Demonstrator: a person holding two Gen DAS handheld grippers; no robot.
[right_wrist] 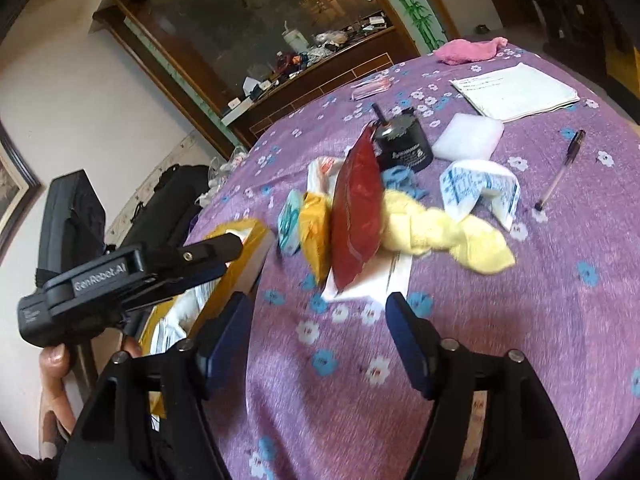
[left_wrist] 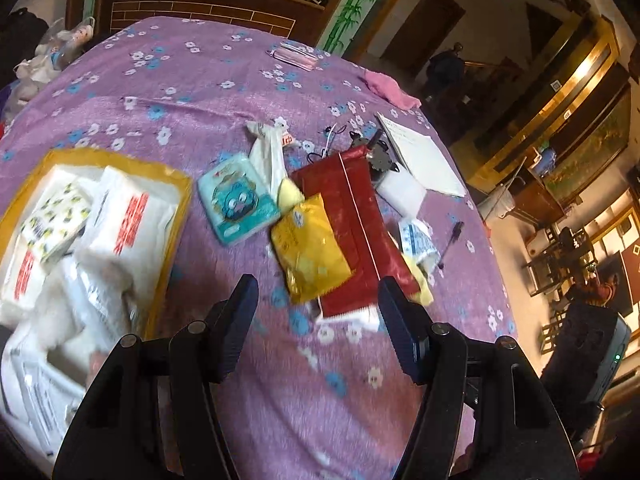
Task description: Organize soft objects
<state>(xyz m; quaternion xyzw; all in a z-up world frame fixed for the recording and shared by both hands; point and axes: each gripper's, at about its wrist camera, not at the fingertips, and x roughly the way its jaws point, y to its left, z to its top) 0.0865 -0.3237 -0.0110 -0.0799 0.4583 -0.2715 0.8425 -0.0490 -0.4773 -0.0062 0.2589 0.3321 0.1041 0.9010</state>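
Both sets of jaws spread wide, nothing held. Left gripper hovering just short of the crinkly yellow foil packet and the long dark red glossy pouch, which overlap in a loose pile on the purple flowered blanket. Right gripper aimed at the same pile from the other side, near the white paper slip under the red pouch. Further out: teal cartoon tissue pack, knotted pale yellow cloth, blue-printed white wrapper. Yellow-rimmed box already stuffed with white soft packs, off to the left.

Probably the risk: pinching two overlapping packets at once, or slick foil sliding out mid-carry. Could also drag blanket fabric into the pinch. Box looks pretty full, so spillover possible
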